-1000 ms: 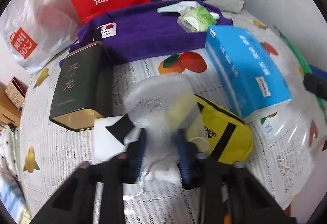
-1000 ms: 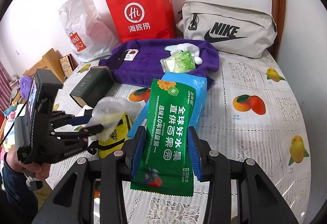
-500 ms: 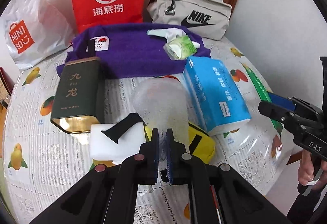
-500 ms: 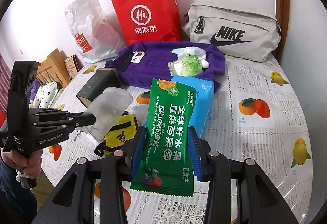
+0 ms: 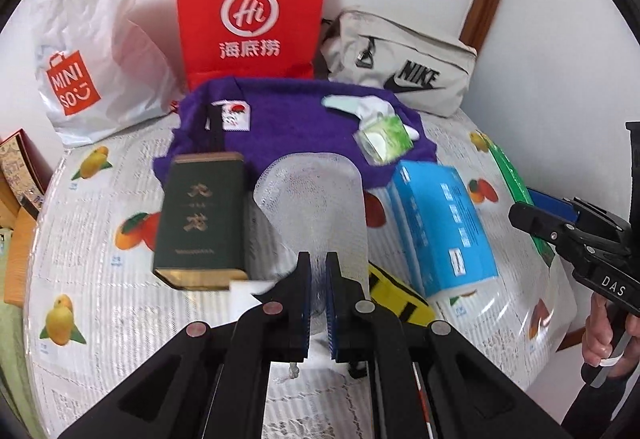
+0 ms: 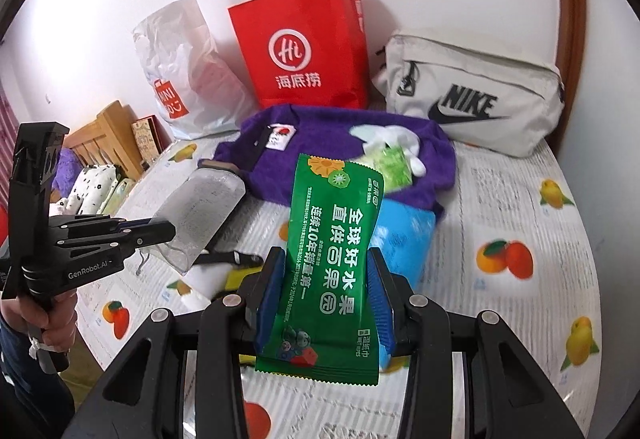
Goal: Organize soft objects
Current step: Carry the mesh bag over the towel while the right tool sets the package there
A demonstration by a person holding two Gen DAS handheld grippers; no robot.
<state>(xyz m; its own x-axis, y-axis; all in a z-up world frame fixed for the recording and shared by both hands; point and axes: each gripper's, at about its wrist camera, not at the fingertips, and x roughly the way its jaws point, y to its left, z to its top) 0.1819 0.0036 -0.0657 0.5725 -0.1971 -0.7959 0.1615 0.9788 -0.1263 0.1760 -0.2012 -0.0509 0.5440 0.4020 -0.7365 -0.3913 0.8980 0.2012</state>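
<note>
Pinched at its lower edge by the clenched left claw (image 5: 318, 291), a limp translucent pouch (image 5: 316, 199) is held above the counter (image 5: 100, 279); the crinkly, light wet-wipes pack (image 6: 332, 271) is gripped mid-body by the right claw (image 6: 326, 303).

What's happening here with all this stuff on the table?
A person is sorting soft items with a hand-held gripper in each hand. The left gripper is shut on a clear textured plastic pouch and holds it above the table. The right gripper is clamped on a green wet-wipes pack. Lying on the table are a purple towel, a blue tissue pack, a yellow pouch and a dark green tin.
</note>
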